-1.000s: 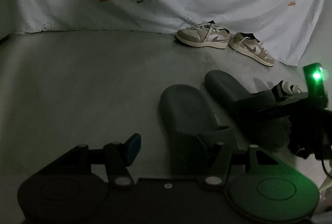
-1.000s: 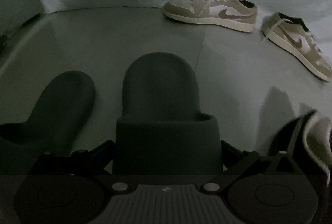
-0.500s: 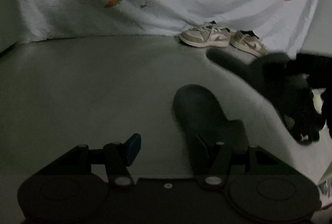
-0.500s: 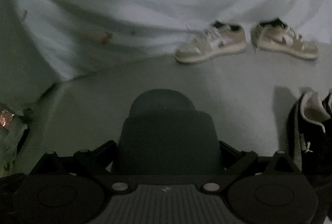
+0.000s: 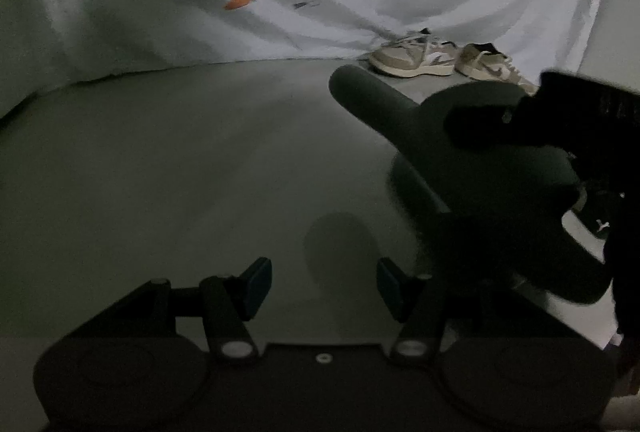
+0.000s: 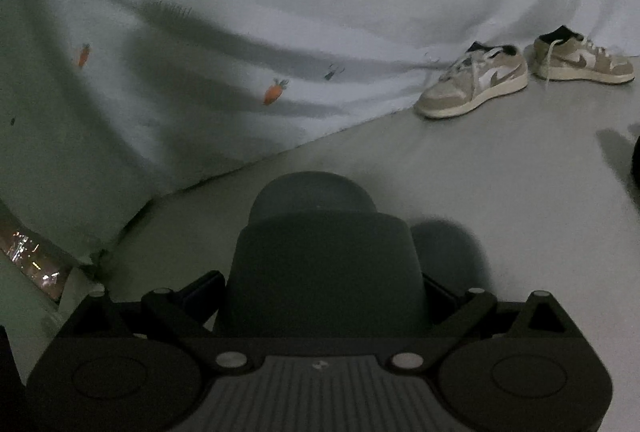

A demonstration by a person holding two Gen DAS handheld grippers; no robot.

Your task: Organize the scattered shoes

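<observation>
Both beige-and-white low-top sneakers [image 6: 474, 82] [image 6: 582, 60] carry a dark swoosh on the side; no lettering on them can be read. They sit side by side on the grey floor [image 5: 168, 168] at the foot of a white draped sheet printed with small orange carrots [image 6: 276, 90]. In the left wrist view a black shoe with a small white leaping-cat logo [image 5: 599, 225] is just visible at the right edge, largely hidden.

The right gripper [image 6: 320, 288] is clamped on the strap end of a dark grey moulded foam slide sandal [image 6: 320, 256], which is held off the floor, its rounded end pointing towards the sheet and its shadow falling beside it. In the left wrist view this sandal [image 5: 404, 112] crosses the right half of the frame and partly covers the sneakers.

The left gripper [image 5: 324, 284] has its blue-padded fingers [image 5: 256, 282] apart with nothing between them; a second dark sandal [image 5: 568, 264] lies just to their right.
</observation>
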